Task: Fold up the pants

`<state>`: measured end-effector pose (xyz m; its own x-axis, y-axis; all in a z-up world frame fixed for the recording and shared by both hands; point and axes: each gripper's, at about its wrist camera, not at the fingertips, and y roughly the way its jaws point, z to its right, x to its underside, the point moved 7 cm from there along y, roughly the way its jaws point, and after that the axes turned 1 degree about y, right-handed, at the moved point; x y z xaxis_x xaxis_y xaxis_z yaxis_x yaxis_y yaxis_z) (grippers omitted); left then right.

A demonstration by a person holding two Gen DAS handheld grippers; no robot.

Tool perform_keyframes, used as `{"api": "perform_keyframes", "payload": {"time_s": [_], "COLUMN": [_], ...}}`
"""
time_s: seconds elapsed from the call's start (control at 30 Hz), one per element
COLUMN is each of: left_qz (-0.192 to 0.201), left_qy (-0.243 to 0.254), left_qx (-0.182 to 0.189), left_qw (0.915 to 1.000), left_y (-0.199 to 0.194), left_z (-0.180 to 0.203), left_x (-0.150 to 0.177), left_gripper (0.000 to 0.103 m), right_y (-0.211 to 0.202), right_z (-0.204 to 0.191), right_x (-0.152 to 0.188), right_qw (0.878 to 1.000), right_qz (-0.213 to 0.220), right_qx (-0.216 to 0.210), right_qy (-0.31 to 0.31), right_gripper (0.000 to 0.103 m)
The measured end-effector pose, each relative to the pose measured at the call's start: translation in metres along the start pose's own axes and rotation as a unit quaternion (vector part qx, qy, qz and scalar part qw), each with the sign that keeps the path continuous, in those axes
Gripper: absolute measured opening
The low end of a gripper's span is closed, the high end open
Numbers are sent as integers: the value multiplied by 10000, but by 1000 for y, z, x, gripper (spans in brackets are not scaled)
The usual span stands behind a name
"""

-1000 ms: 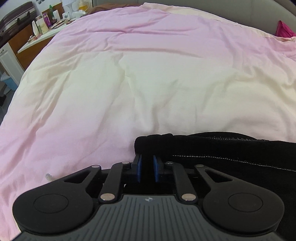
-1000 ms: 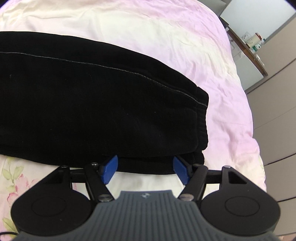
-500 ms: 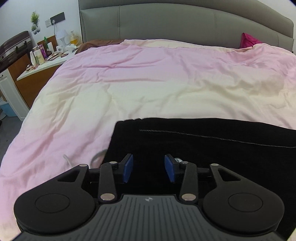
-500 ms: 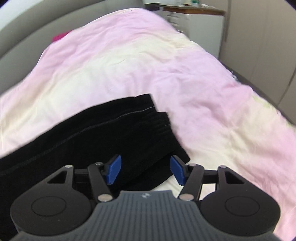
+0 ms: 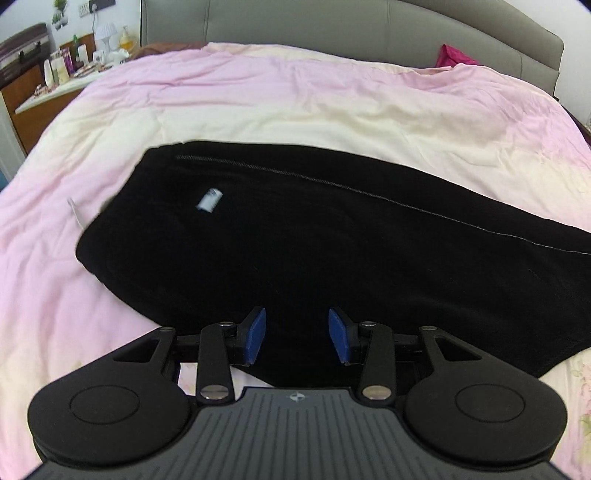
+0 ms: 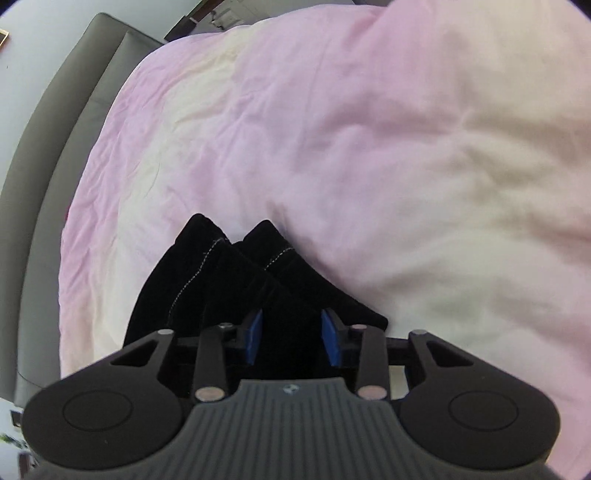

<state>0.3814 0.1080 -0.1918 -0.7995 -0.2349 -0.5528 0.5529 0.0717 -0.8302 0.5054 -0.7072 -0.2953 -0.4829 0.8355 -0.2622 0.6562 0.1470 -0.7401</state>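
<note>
While the black pants (image 5: 332, 258) lie folded lengthwise along the bed's (image 5: 258, 103) near edge, both the left claw (image 5: 297, 339) and right claw (image 6: 291, 336) hover parted and empty, and should pinch both layers squarely before folding across.

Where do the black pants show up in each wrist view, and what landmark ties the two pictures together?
Left wrist: pants span the middle, from centre-left to the right edge, beyond the open left gripper.
Right wrist: pants sit lower centre, two leg ends pointing up, fabric between the fingers of the open right gripper.
Shared landmark: the grey headboard, top in the left view, left edge in the right view.
</note>
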Motion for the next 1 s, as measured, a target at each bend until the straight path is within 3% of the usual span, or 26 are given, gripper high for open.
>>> {"api": "perform_keyframes", "payload": {"time_s": [0.1, 0.17, 0.23, 0.3, 0.4, 0.47, 0.57, 0.6, 0.67, 0.77, 0.9, 1.0], "left_qz": [-71, -91, -108, -155, -190, -215, -259, -254, -233, -251, -320, -257], "left_qy": [-54, 30, 144, 194, 324, 428, 517, 585, 774, 1145, 1414, 1609], "left_qx": [75, 102, 160, 222, 302, 339, 489, 558, 609, 686, 709, 192], "left_qw": [9999, 9999, 9997, 9994, 9988, 9983, 9971, 9964, 9949, 9907, 9869, 9864], "left_y": [0, 1, 0, -1, -4, -5, -10, -11, -15, -14, 1, 18], "left_z": [11, 19, 29, 36, 44, 49, 54, 60, 67, 81, 96, 103], "left_x": [7, 10, 14, 20, 28, 35, 45, 49, 59, 78, 98, 107], "left_gripper": [47, 47, 47, 47, 47, 47, 47, 50, 55, 56, 66, 67], "right_y": [-23, -52, -63, -59, -43, -30, -29, -32, -45, -65, -77, -77], "right_z": [-18, -32, -34, -20, 12, 16, 14, 13, 8, -5, -24, -36], "right_x": [-6, -17, -22, -21, -13, -7, -7, -7, -5, 17, 73, 116], "right_qw": [9989, 9962, 9941, 9921, 9950, 9922, 9898, 9882, 9829, 9708, 9527, 9372], "right_qz": [167, 460, 525, 496, 384, 344, 326, 308, 364, 273, -105, -375], "right_qx": [-140, -238, 65, 374, 464, 569, 662, 748, 863, 791, 504, 367], "right_qy": [-421, -697, -949, -1091, -799, -1058, -1219, -1302, -1583, -2249, -2996, -3449], "right_gripper": [9, 7, 7, 7, 7, 7, 20, 35, 38, 38, 38, 38]}}
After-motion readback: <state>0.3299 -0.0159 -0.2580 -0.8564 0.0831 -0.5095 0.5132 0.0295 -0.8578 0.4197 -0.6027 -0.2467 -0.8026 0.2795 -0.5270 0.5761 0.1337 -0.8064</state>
